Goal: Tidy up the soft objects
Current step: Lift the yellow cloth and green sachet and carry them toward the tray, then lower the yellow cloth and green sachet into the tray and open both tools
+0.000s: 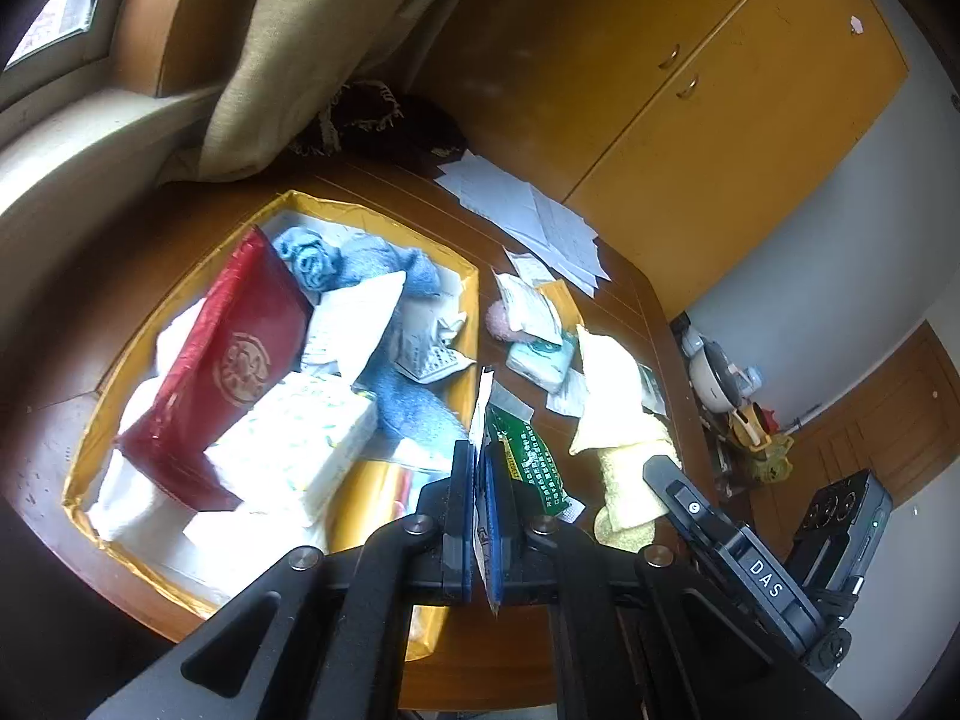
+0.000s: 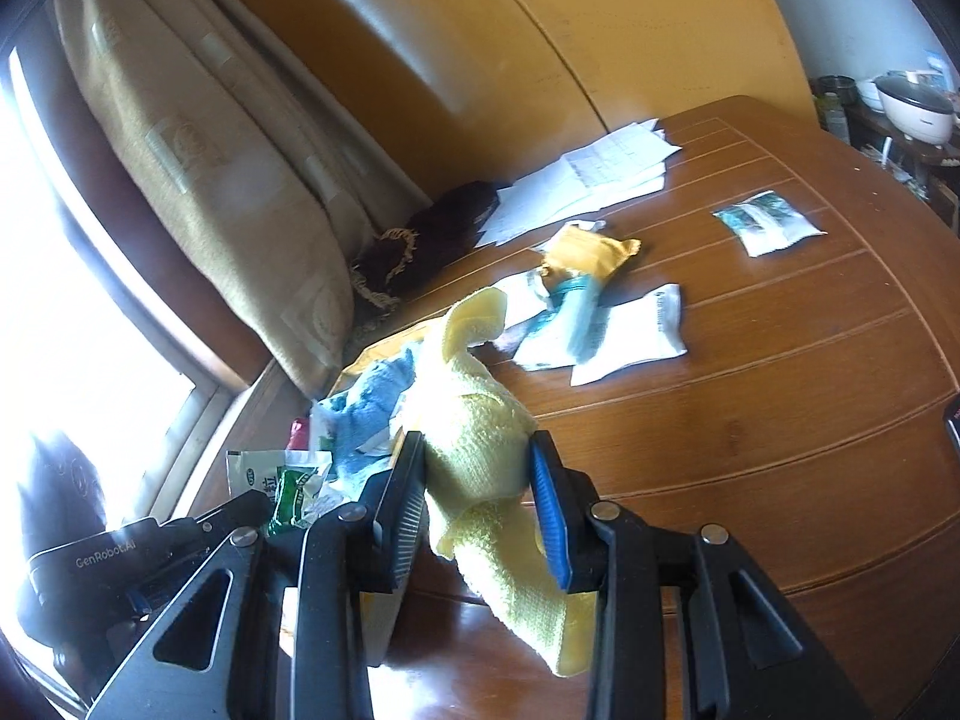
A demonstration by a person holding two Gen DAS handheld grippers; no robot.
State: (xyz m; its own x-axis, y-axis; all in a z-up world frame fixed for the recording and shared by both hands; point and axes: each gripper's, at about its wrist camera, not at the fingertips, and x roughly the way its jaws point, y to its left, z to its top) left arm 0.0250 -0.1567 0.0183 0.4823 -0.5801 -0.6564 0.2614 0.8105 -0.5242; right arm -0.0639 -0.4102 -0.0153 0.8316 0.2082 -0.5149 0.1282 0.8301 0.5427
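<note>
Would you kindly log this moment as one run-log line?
left gripper: shut on green packet | right gripper: shut on yellow towel | gold box: holds blue towel, red pouch

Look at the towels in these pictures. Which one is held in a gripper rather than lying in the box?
The yellow towel, clamped in the right gripper above the table. The blue towels lie inside the yellow box.
</note>
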